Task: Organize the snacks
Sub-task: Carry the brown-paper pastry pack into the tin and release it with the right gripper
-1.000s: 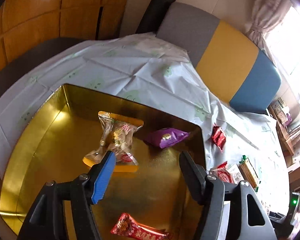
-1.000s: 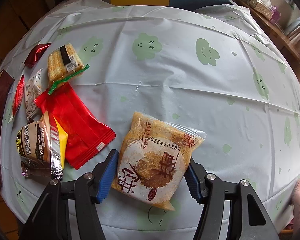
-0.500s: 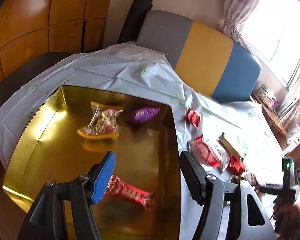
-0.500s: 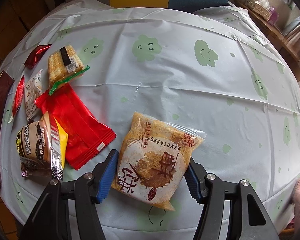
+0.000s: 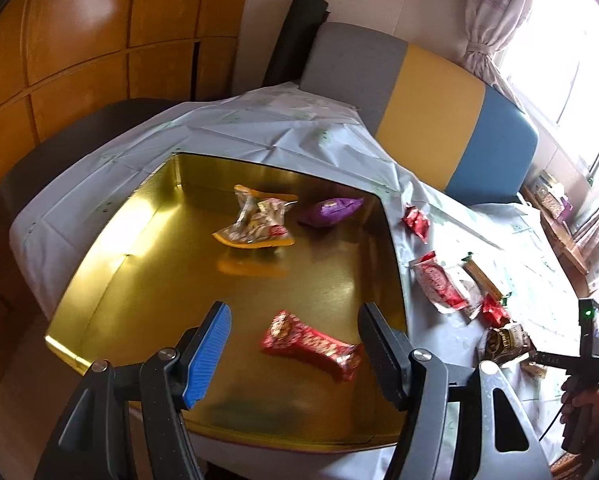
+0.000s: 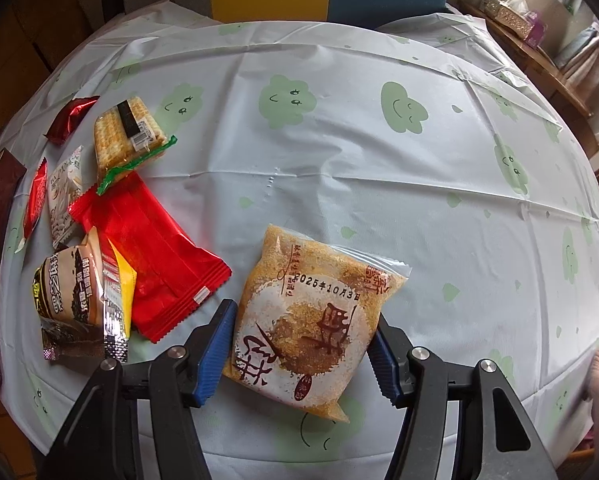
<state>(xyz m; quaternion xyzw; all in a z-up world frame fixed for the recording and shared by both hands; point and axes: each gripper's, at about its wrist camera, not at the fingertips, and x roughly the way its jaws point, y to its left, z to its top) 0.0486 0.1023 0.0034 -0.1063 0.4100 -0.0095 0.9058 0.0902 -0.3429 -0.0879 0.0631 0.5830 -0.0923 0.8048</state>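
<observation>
Hovering over a gold tin tray (image 5: 111,280) at the left end of a table draped in a cloud-print tablecloth (image 6: 359,184), the left gripper (image 5: 293,344) stands with its jaws wide apart and nothing between the pads; below it, inside the tray, lie a clear orange-edged snack bag (image 5: 255,226), a purple packet (image 5: 331,210) and, nearest the fingers, a red candy bar (image 5: 311,344). To the right of the tray's rim, loose snacks wait on the cloth: a small dark-red foil packet (image 6: 71,118), a cracker pack (image 6: 127,132), a flat red wrapper (image 6: 155,252) and a black sesame pastry pack (image 6: 75,296). Farther right, the right gripper (image 6: 303,354), pointing steeply down, straddles a sesame cake packet (image 6: 311,320) lying flat on the cloth; its jaws have just been closing and now sit at the packet's two side edges, though the view does not settle whether the pads already press on it. The packet's long axis runs away from the fingers and leans slightly right, so the jaws close across its narrow width, a fair line for a pinch. The right hand is plainly the nearer one, and the tray lies well off to this packet's left, past the pile of wrappers, so the lift would need to carry it that way.
</observation>
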